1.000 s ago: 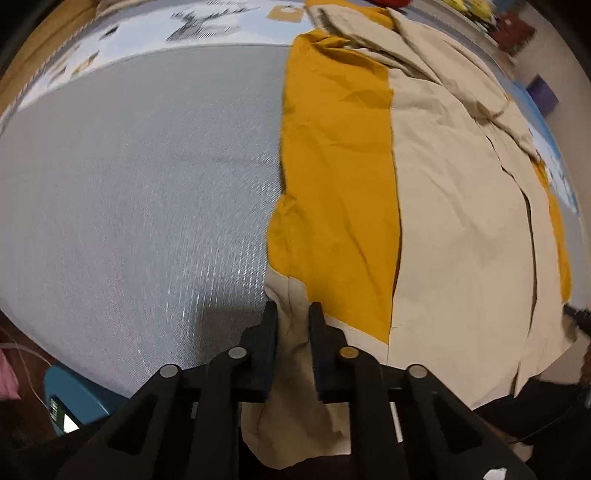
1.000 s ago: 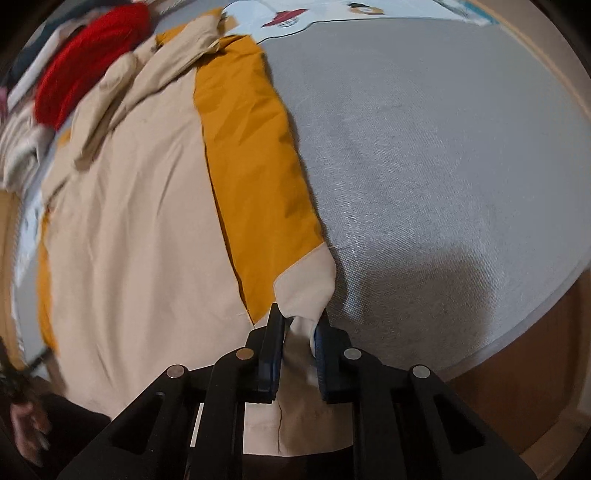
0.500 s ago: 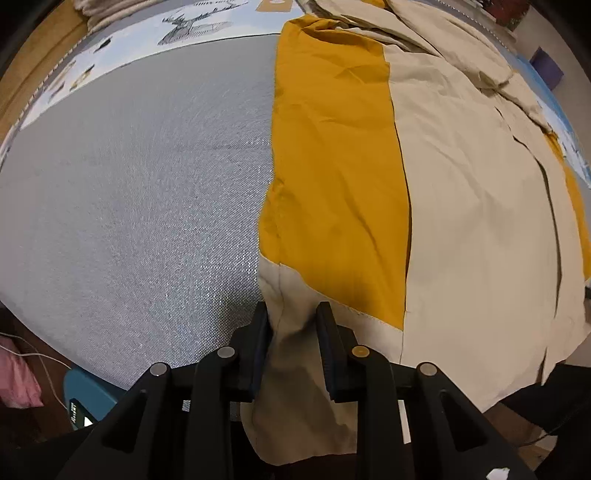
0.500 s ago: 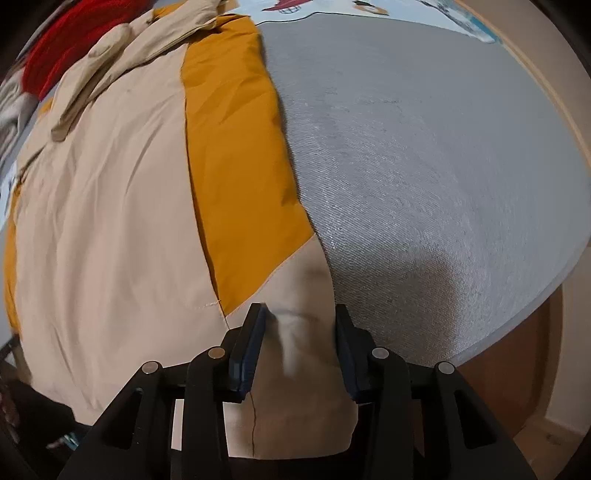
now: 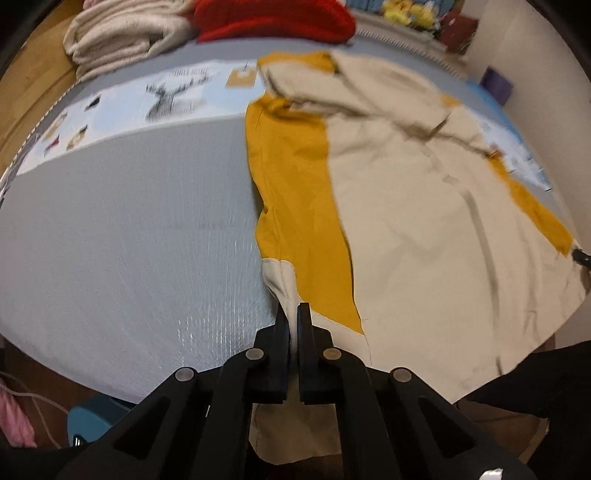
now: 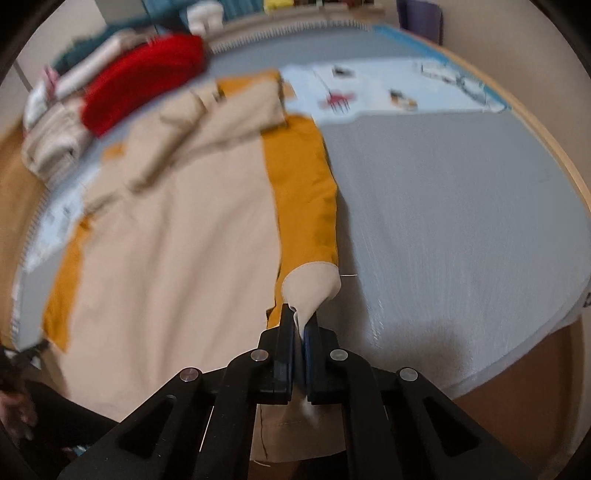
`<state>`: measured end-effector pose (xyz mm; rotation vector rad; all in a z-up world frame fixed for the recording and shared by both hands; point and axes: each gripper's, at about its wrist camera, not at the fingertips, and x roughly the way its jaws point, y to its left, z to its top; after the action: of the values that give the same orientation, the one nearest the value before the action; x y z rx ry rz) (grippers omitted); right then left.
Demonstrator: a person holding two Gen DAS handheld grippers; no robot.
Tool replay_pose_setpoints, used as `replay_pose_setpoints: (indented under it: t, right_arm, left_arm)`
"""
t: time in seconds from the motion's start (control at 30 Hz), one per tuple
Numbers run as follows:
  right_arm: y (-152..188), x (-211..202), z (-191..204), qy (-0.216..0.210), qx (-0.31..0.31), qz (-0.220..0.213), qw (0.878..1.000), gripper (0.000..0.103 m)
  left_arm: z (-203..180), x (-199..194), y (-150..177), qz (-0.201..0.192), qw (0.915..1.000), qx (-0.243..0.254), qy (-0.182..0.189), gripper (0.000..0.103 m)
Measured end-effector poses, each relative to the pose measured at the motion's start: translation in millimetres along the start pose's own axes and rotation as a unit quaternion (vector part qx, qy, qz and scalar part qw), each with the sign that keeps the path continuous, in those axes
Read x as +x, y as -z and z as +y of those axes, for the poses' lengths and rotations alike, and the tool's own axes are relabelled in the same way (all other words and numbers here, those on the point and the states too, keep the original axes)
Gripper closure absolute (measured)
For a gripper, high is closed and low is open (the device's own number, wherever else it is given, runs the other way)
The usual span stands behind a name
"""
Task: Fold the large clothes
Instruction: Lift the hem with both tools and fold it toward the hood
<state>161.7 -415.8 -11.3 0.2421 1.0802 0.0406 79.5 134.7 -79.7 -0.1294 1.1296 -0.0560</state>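
A large beige garment with mustard-yellow side panels (image 5: 406, 206) lies spread on the grey mat (image 5: 129, 229); it also shows in the right wrist view (image 6: 184, 236). My left gripper (image 5: 294, 314) is shut on the beige hem at the garment's near left corner. My right gripper (image 6: 301, 317) is shut on the beige hem at the near right corner (image 6: 314, 288), lifting it a little. The hem hangs down past the fingers in both views.
Folded clothes are stacked at the far end: a red item (image 5: 273, 18) and cream ones (image 5: 125, 33), also in the right wrist view (image 6: 140, 77). The grey mat (image 6: 461, 221) has a printed light-blue border (image 6: 388, 92). The wooden floor (image 6: 535, 387) lies beyond its edge.
Both grippers, loosely apart half a second ago, have shut tight on the hem corners and lifted, raising the view so the far stack of clothes shows.
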Motion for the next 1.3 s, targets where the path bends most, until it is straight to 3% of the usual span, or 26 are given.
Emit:
replay_pose_setpoints:
  t: [0.33,0.63,0.7,0.77,0.83,0.87,0.9,0.97,1.03,1.1,1.3]
  right_arm:
    - [-22.6,-55.4,36.3,-0.055,-0.023,-0.055,0.997,0.099]
    - [6.2,-91.3,35.0,-0.093,-0.015,-0.064,0.994,0.1]
    - [16.2,-91.6,33.5,-0.091,-0.014,-0.059,0.994,0.1]
    - [22.5,-80.2,33.7,-0.06,-0.028,-0.051,0.996,0.1]
    - [23.4,-64.9,27.0,-0.052,-0.007,-0.029,0.998,0.1]
    - [21.8,-58.9,27.3,-0.044,-0.003,-0.023,0.999,0.1]
    - [20.3,-56.1,28.5,-0.041,-0.006,-0.022,0.999,0.1]
    - [18.0,-51.5,33.7,-0.035,-0.017,-0.021,0.999,0.1]
    - [18.3,-46.2,33.9,-0.029,-0.022,-0.015,0.999,0.1]
    - [19.2,-43.5,31.5,-0.029,-0.017,-0.012,0.999,0.1]
    - [20.2,-37.0,20.9,-0.021,-0.001,0.0,1.0,0.1]
  left_arm:
    - [29.8,-80.5,-18.1,-0.064,0.9964,-0.01,0.054,0.103]
    - [54.3,-128.2,-6.8,-0.069,0.9939,-0.004,0.086,0.103]
    - [56.9,-120.6,-2.6,-0.051,0.9957,-0.007,0.077,0.103]
    - [56.5,-98.3,-3.5,-0.017,0.9972,-0.015,0.071,0.103]
    - [56.3,-74.8,-13.9,0.012,0.9972,-0.045,0.058,0.103]
    - [56.6,-62.8,-18.8,0.022,0.9957,-0.065,0.063,0.099]
    - [56.2,-48.8,-23.6,0.031,0.9943,-0.074,0.07,0.087]
    - [54.6,-14.8,-27.0,0.06,0.9923,-0.087,0.065,0.077]
    - [58.0,23.0,-21.5,0.097,0.988,-0.107,0.055,0.077]
    - [66.8,58.2,-12.7,0.145,0.978,-0.138,0.059,0.077]
    - [71.4,81.9,-8.6,0.171,0.976,-0.133,0.021,0.075]
